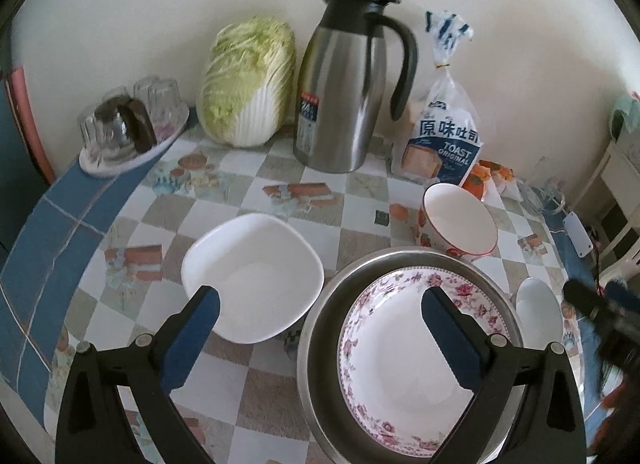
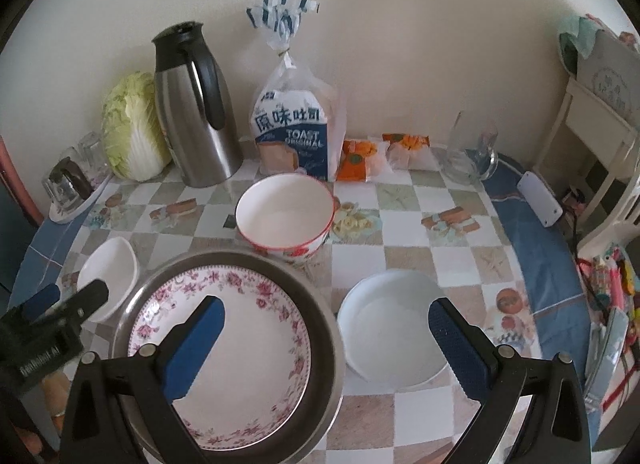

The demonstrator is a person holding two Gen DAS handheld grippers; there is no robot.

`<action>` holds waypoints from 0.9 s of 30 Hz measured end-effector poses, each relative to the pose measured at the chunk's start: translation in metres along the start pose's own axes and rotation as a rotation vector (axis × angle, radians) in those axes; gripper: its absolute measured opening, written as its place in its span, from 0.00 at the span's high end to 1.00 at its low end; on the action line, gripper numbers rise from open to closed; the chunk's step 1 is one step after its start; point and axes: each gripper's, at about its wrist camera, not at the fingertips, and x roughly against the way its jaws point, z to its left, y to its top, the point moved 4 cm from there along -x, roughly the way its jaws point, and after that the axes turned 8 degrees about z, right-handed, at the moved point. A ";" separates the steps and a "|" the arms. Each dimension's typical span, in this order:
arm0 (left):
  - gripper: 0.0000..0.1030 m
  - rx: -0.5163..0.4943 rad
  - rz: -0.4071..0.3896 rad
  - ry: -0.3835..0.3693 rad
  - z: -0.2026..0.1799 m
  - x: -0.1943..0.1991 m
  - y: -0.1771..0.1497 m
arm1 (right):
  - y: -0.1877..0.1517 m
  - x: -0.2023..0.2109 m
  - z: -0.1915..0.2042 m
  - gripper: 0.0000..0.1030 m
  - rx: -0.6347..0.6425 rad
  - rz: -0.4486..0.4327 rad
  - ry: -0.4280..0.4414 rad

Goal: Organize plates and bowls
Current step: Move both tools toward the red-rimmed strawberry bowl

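Left gripper spread wide, holding nothing — above square white bowl and floral plate in steel pan. Right gripper likewise spread, empty — round white bowl near right.

A flowered plate is set inside a metal basin near the front edge of the table. A square dish is placed just left of the basin, and a round bowl just right of it. Behind the basin, a rimmed bowl is found. Along the back edge, a tray of upturned glasses is seen at the left, then a cabbage, a jug and a bread bag, with snack packets and a glass pitcher further right.
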 end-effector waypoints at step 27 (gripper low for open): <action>0.02 0.073 0.295 -0.290 -0.031 -0.068 0.087 | 0.076 -0.064 -0.027 0.00 -0.042 0.210 0.099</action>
